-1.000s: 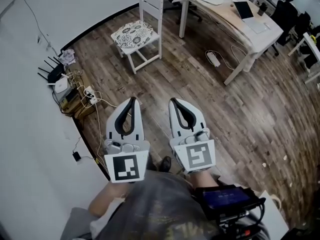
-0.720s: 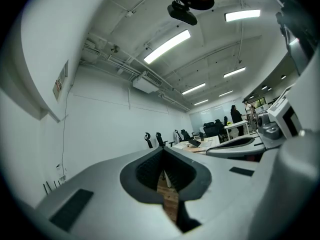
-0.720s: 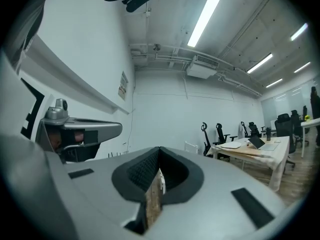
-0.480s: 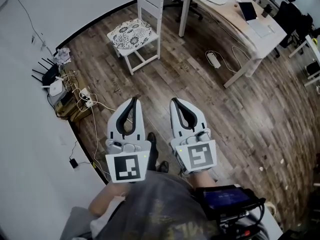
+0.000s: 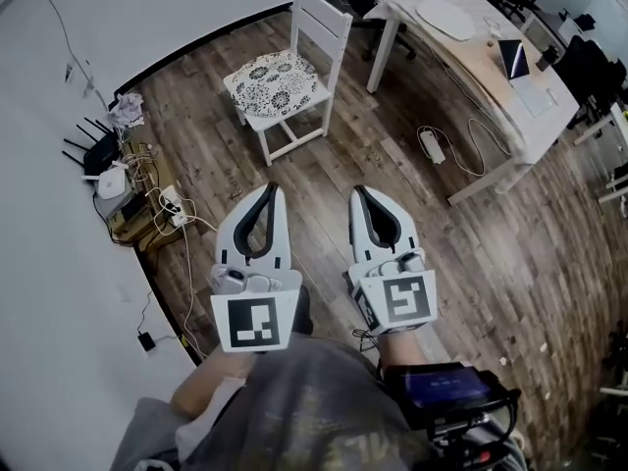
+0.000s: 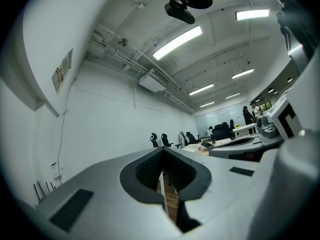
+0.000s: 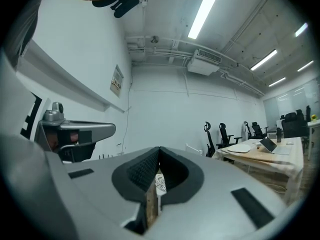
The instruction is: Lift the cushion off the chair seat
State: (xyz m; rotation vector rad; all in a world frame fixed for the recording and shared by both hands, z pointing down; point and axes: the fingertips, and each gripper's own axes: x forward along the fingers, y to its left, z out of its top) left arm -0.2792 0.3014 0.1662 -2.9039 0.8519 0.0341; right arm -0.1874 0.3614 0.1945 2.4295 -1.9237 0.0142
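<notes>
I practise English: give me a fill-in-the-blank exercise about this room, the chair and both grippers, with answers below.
1. The patterned cushion lies on the seat of the white ____.
2. The left gripper and the right gripper both have their jaws ____.
3. Both grippers hang above the wooden ____, away from the cushion.
4. The laptop stands on the ____.
Answers: chair; shut; floor; table.
</notes>
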